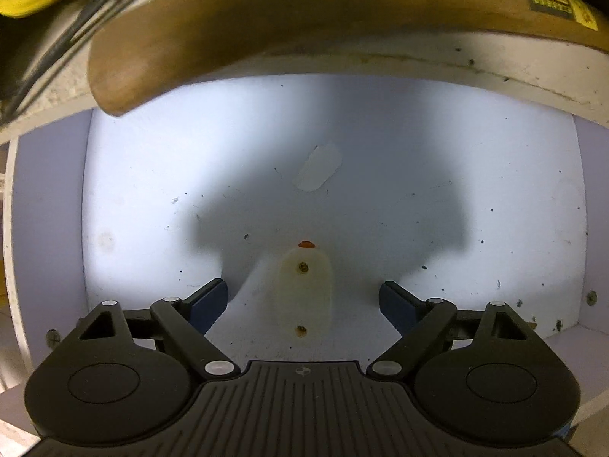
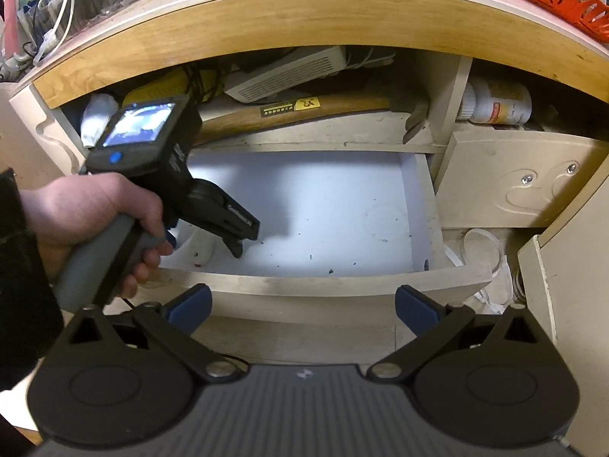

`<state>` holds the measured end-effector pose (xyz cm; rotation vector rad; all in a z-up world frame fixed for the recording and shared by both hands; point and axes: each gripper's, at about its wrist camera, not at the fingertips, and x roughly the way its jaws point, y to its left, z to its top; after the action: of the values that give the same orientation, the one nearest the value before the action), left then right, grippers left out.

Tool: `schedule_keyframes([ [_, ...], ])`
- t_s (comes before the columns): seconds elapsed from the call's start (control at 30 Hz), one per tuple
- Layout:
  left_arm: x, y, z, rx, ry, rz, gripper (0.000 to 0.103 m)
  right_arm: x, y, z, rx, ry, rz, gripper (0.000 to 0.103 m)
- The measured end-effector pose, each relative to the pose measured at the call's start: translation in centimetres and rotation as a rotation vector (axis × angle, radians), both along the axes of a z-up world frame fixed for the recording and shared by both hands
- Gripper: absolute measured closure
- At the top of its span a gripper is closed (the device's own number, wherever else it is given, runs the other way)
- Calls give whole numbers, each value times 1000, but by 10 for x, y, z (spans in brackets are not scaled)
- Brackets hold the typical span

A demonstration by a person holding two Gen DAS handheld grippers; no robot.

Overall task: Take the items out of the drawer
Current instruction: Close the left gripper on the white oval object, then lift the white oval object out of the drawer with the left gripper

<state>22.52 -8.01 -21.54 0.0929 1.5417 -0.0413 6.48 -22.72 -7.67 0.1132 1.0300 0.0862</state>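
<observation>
Left tool (image 1: 304, 297) open, jaws straddling small white plastic piece (image 1: 304, 289) w/ orange tip, lying on drawer (image 2: 342, 285) floor near front-left corner. Not yet touching. Right tool (image 2: 302, 310) open, empty, outside drawer front. Piece looks light, stiff, prob. smooth/slippery; est. best grip across its narrow sides, mid-body, low to floor.
</observation>
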Motion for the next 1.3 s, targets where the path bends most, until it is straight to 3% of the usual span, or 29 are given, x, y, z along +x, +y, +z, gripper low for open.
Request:
schedule_keyframes([
  [0.27, -5, 1, 4, -5, -35, 14, 20, 0, 0, 0, 12, 11, -5, 0],
  [0.43, -7, 2, 11, -3, -29, 23, 45, 0, -1, 0, 14, 13, -14, 0],
  [0.5, -8, 2, 14, -2, -28, 20, 70, 0, -1, 0, 14, 13, -14, 0],
  [0.53, -9, 1, 16, 1, -31, 17, 73, 0, -1, 0, 12, 13, -14, 0],
  [1.0, -14, 10, 24, -5, -29, 25, 73, 1, -2, -1, 4, 14, -18, 0],
  [1.3, -20, 9, 60, -25, -49, -3, 73, -1, -1, -3, -16, 5, -14, 0],
])
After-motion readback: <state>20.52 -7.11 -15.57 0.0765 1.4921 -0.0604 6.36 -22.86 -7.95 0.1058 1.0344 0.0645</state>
